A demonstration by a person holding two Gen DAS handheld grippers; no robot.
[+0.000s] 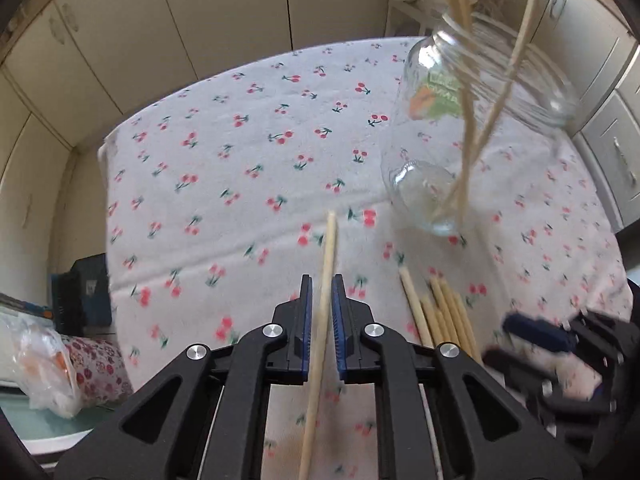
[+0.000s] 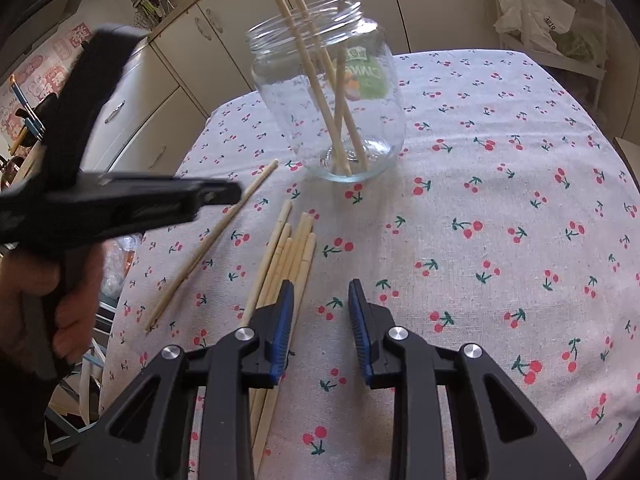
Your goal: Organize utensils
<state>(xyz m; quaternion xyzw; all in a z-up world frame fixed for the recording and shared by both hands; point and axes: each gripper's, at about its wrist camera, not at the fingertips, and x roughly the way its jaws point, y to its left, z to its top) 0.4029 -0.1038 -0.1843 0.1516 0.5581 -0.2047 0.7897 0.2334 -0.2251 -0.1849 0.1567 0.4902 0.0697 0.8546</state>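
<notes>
My left gripper [image 1: 322, 292] is shut on a single wooden chopstick [image 1: 329, 248], which runs forward between the blue pads over the cloth. In the right wrist view this gripper [image 2: 234, 194] shows from the side, low over that chopstick [image 2: 256, 184], with a hand on its handle. A clear glass jar [image 2: 328, 92] stands upright farther back with three chopsticks leaning in it; it also shows in the left wrist view [image 1: 472, 128]. My right gripper [image 2: 320, 292] is open and holds nothing. Its left finger hovers over a bundle of several loose chopsticks [image 2: 288, 256].
A cherry-print cloth [image 2: 480, 200] covers the table. Its left edge [image 1: 106, 200] drops off toward a plastic bag [image 1: 44, 364] and clutter below. Cream cabinets [image 1: 200, 12] stand behind the table. The right gripper shows blurred at the right [image 1: 540, 340].
</notes>
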